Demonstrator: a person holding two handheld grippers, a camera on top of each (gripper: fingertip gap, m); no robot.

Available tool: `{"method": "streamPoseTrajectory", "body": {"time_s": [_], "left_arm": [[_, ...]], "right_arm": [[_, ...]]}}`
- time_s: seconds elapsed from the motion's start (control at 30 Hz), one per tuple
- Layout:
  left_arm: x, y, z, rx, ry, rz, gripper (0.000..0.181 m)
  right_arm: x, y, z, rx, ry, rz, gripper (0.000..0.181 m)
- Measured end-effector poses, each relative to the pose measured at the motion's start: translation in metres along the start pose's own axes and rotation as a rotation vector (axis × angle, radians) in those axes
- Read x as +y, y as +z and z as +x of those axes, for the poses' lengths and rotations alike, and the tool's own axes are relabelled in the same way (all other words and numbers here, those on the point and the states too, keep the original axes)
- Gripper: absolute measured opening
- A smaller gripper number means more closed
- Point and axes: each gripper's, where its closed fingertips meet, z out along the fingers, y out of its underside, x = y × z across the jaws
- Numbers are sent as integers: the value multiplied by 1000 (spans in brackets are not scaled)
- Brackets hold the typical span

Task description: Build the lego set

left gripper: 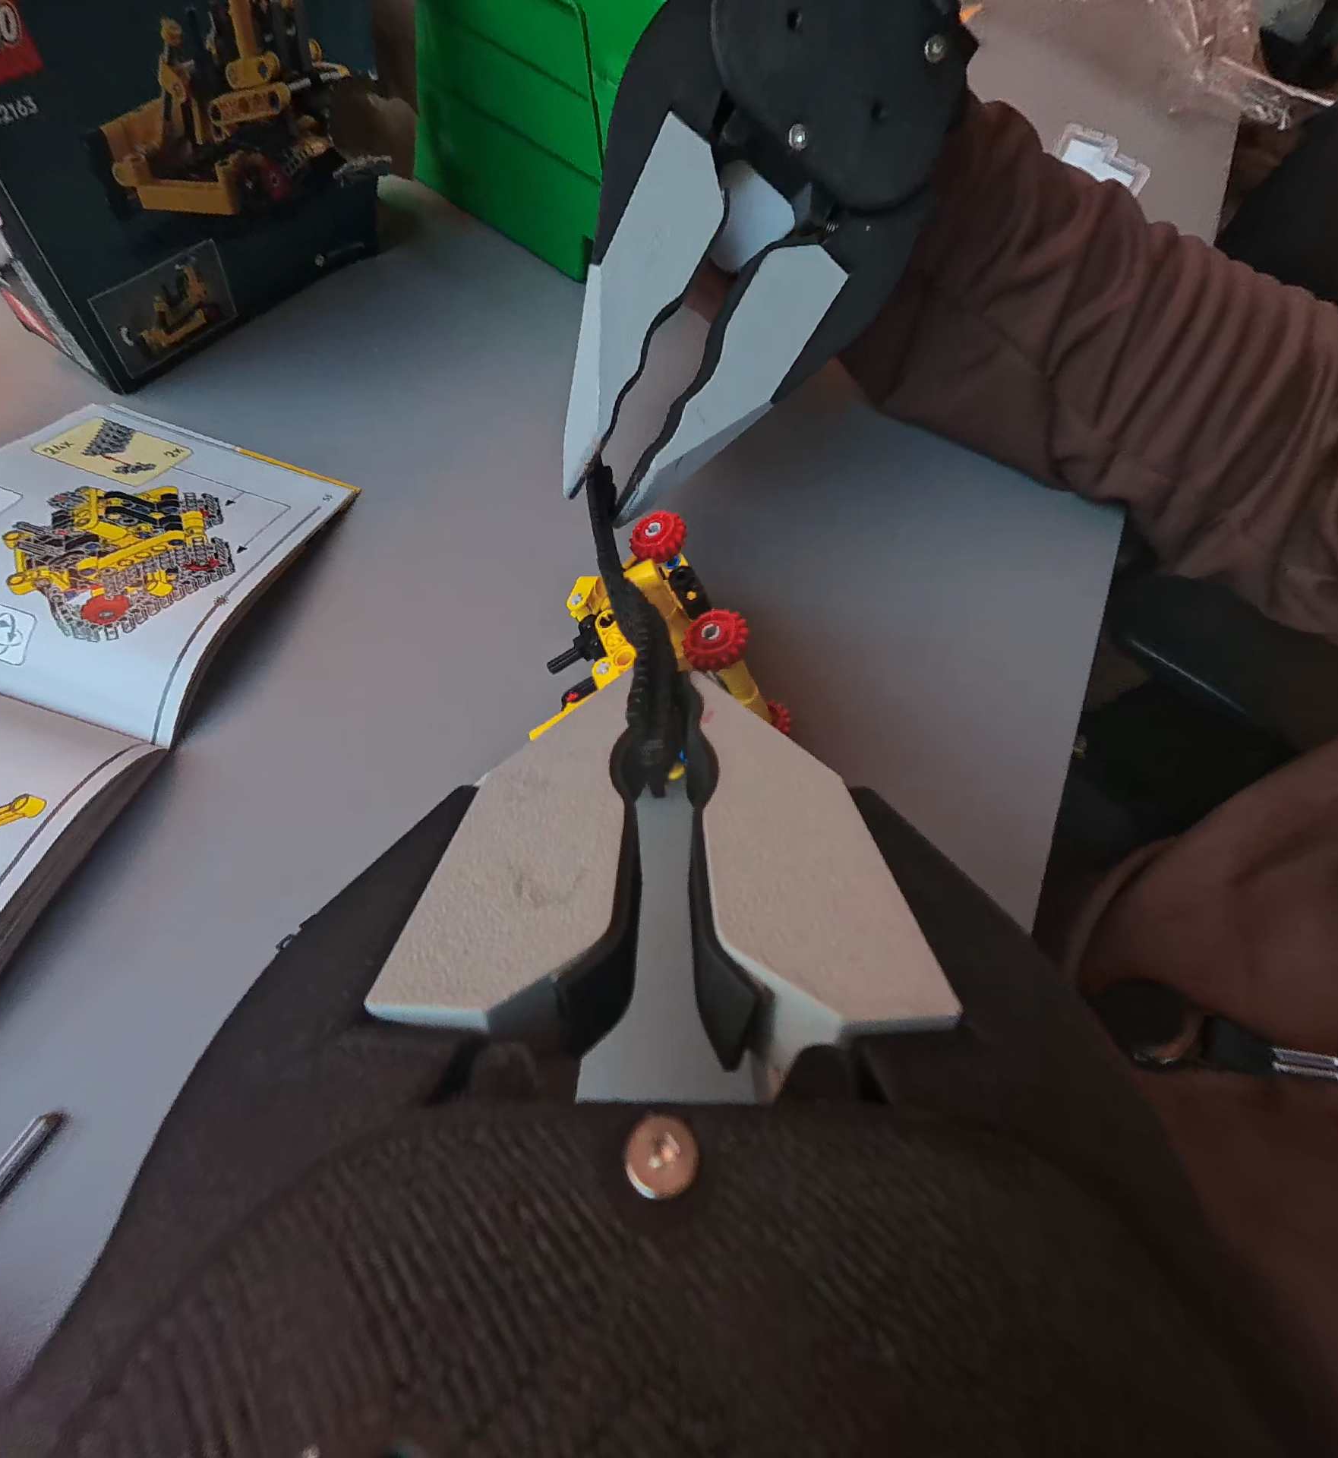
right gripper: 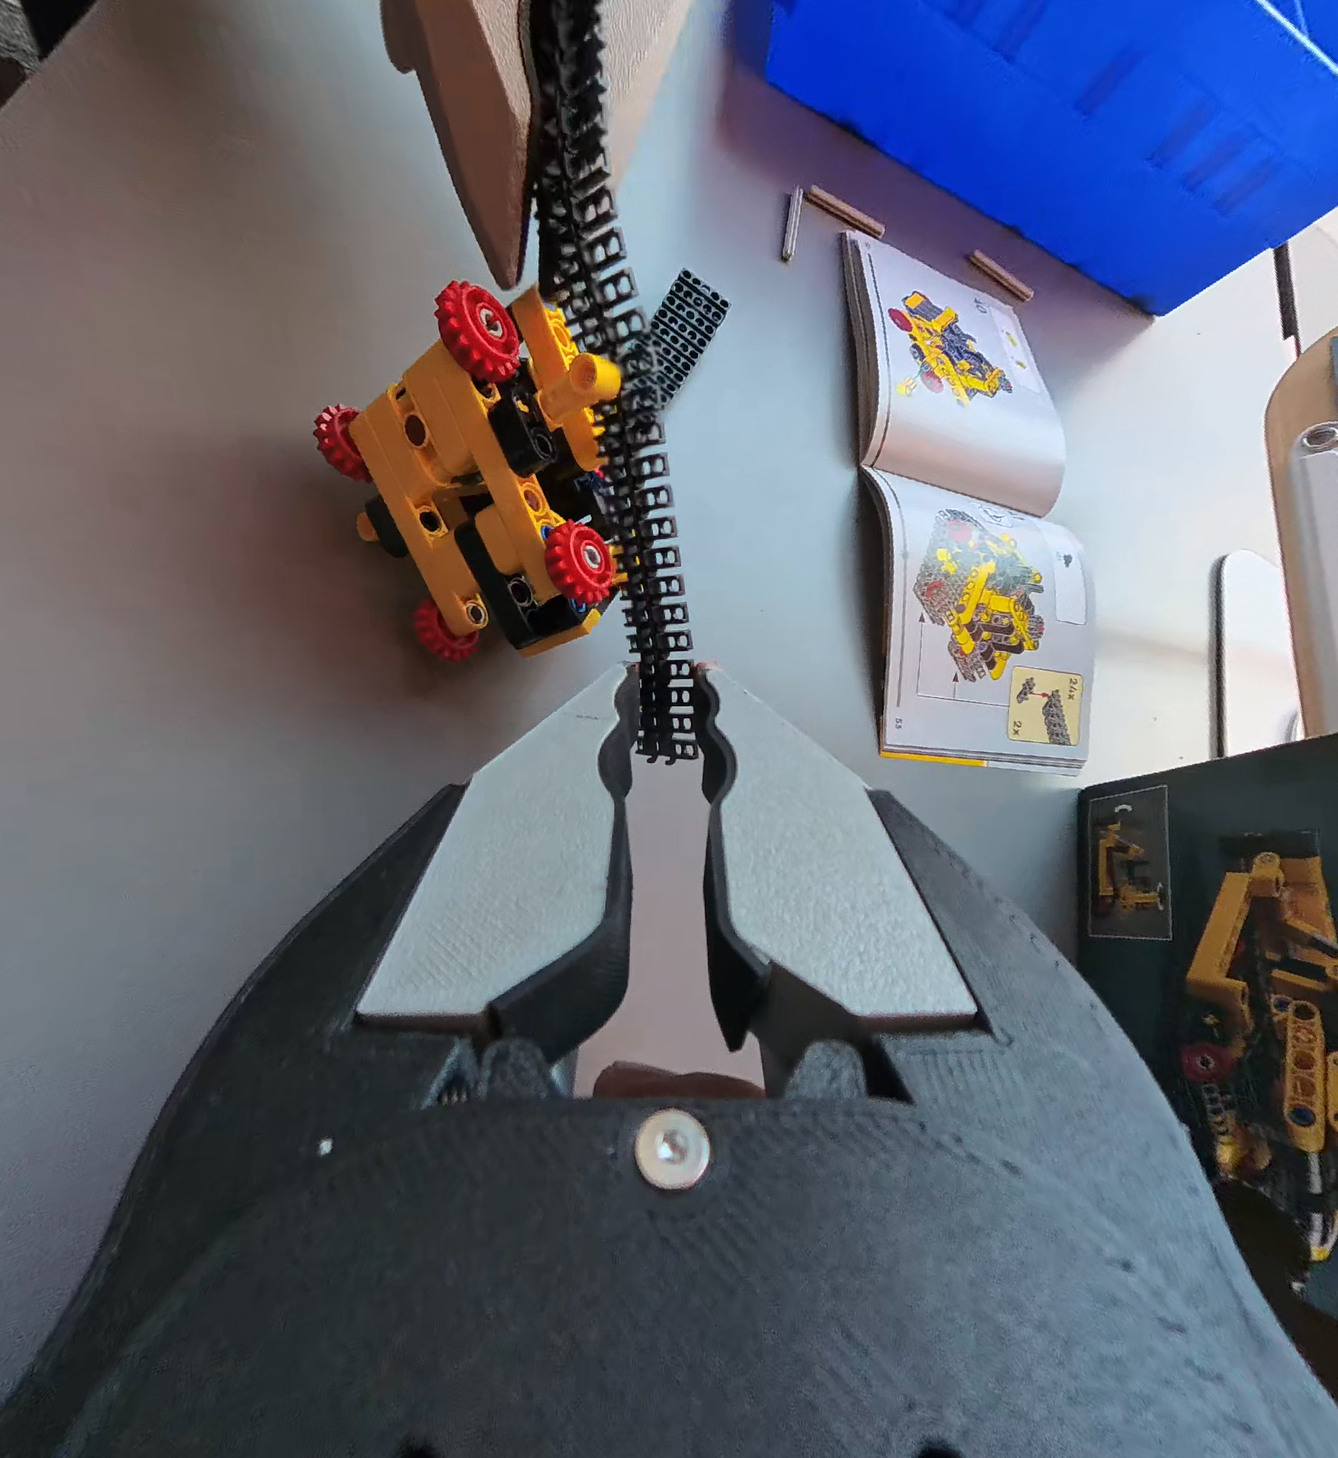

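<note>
A black track chain [left gripper: 609, 568] is stretched between my two grippers, above the table. My left gripper [left gripper: 662, 702] is shut on its near end. My right gripper [left gripper: 603, 497] comes in from the top and is shut on the far end. In the right wrist view my right gripper [right gripper: 666, 674] pinches the chain [right gripper: 646, 513], which runs up beside a finger [right gripper: 484, 142] of the left gripper. A yellow and black model [right gripper: 453, 473] with red gears lies on the grey table under the chain; it also shows in the left wrist view [left gripper: 638, 623]. A second black track piece [right gripper: 688, 319] lies beside it.
An open instruction booklet [left gripper: 121, 552] [right gripper: 966, 513] lies on the table. The set's dark box [left gripper: 153, 158] [right gripper: 1242, 986] stands near it. A green box [left gripper: 516, 118] and a blue bin [right gripper: 1084, 118] sit at the table's edges. A thin metal rod [right gripper: 790, 225] lies by the booklet. The grippers' ends are close to 9 centimeters from one another.
</note>
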Motion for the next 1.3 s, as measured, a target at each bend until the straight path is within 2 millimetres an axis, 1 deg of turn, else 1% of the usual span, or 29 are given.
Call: {"method": "streamPoseTrajectory", "body": {"time_s": [0.1,0.2,0.3,0.4,0.53,0.57,0.63,0.73,0.93,1.0,1.07,1.17,1.23,1.3], "left_arm": [[4,-1,-3,-56,25,9,1],[5,-2,-4,-61,17,33,0],[6,-2,1,-36,-11,43,0],[7,-3,7,-45,18,46,2],[5,-7,14,-54,54,60,16],[3,-8,15,-50,60,72,17],[0,-10,14,-52,61,90,12],[6,-7,11,-47,29,67,4],[13,-10,23,-17,39,48,6],[17,-11,31,22,39,28,10],[22,-13,45,117,24,11,19],[26,-23,65,263,65,18,20],[31,-29,68,292,136,11,21],[38,-34,62,288,238,-9,18]], "right_arm": [[2,1,-2,-9,-3,-7,10],[0,-1,-1,-7,-7,-4,10],[-2,-4,-2,-10,-8,1,10],[-4,-5,-7,-40,-12,5,10],[-4,-5,-9,-47,-22,11,10],[-4,-5,-9,-50,-20,15,9],[-5,-5,-11,-59,-17,24,9],[-5,-4,-12,-65,-16,24,9],[-4,-4,-17,-98,1,22,9],[-5,-5,-19,-112,10,25,9],[-6,-7,-20,-124,22,29,9],[-7,-9,-23,-144,32,31,9],[-7,-9,-25,-153,36,29,8],[-7,-8,-25,-151,35,28,8]]}}
